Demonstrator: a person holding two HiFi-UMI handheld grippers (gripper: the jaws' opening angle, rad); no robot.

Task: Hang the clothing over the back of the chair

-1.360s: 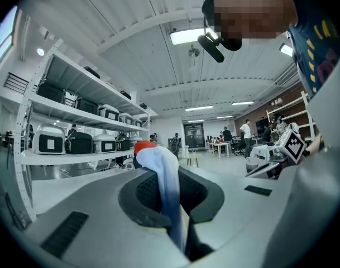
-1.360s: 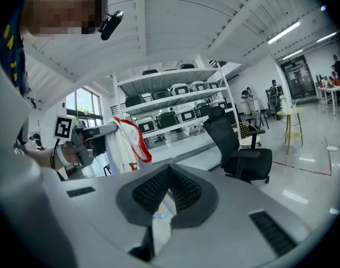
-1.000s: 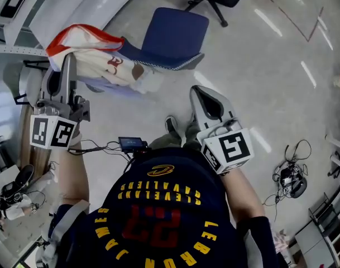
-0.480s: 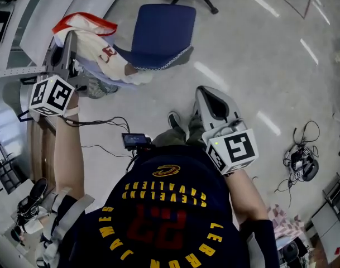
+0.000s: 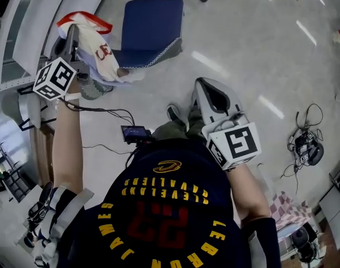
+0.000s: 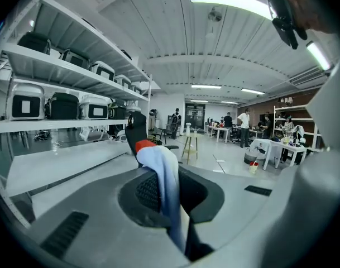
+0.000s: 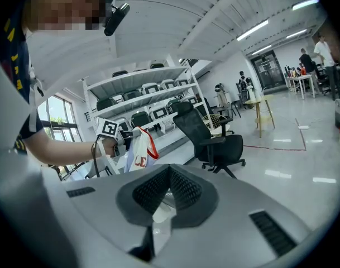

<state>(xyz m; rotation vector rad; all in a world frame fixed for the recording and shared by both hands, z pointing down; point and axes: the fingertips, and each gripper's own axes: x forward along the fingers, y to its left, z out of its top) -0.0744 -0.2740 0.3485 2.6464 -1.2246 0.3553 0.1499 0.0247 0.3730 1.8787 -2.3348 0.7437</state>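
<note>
At far left, the left gripper [image 5: 73, 31] is clamped on a white, red-trimmed jersey [image 5: 101, 52], which hangs from its jaws just beside the blue chair [image 5: 153, 24]. Farther right, the right gripper [image 5: 203, 86] has its jaws together, holding nothing.

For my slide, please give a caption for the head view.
Left gripper holds a white-and-red garment by the blue chair; right gripper hovers over the floor.

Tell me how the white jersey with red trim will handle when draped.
The white fabric jersey with red trim sags limply from the left gripper, so probably floppy and light. Bunched as it is, it may slide off the blue chair unless spread.
</note>
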